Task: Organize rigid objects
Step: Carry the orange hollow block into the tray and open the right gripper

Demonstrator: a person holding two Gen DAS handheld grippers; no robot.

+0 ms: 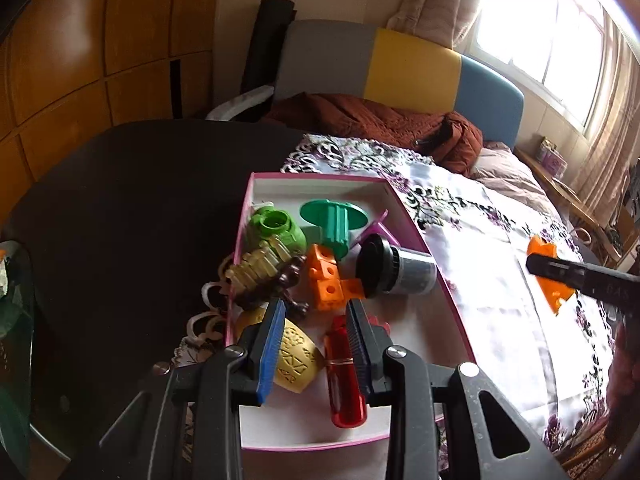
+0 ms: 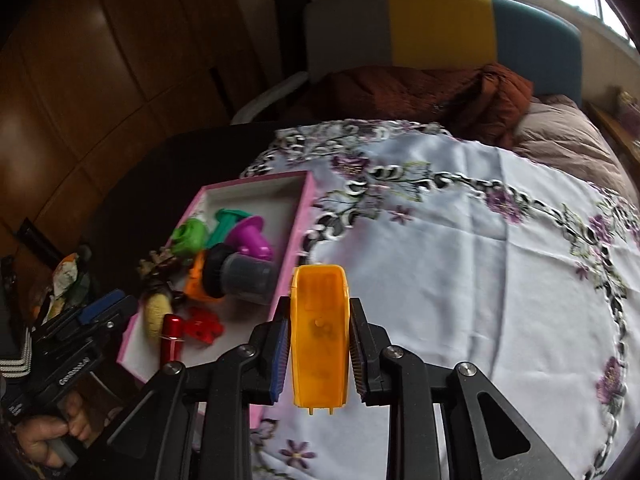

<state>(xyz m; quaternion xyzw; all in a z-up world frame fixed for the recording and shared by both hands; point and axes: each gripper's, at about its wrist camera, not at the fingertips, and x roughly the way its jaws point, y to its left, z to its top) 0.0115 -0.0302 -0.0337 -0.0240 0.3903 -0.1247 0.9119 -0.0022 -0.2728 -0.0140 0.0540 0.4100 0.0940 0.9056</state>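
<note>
A pink-rimmed white box (image 1: 432,248) holds several toys: a green jar (image 1: 276,232), a teal spool (image 1: 336,224), a black-lidded grey jar (image 1: 396,268), an orange block (image 1: 326,280), a yellow patterned cup (image 1: 296,356) and a red cylinder (image 1: 344,376). My left gripper (image 1: 316,320) hovers over the box's near end. Its jaws stand a narrow gap apart and grip nothing. My right gripper (image 2: 318,312) is shut on an orange plastic piece (image 2: 318,344), held above the tablecloth just right of the box (image 2: 298,216). The left wrist view shows that piece (image 1: 544,276) at the far right.
A white floral tablecloth (image 2: 460,260) covers the right part of a dark round table (image 1: 120,200). A brown blanket (image 1: 380,120) lies on the bed behind. A glass-topped stand (image 1: 16,320) sits at the left edge. A person's hand (image 2: 48,432) grips the left tool.
</note>
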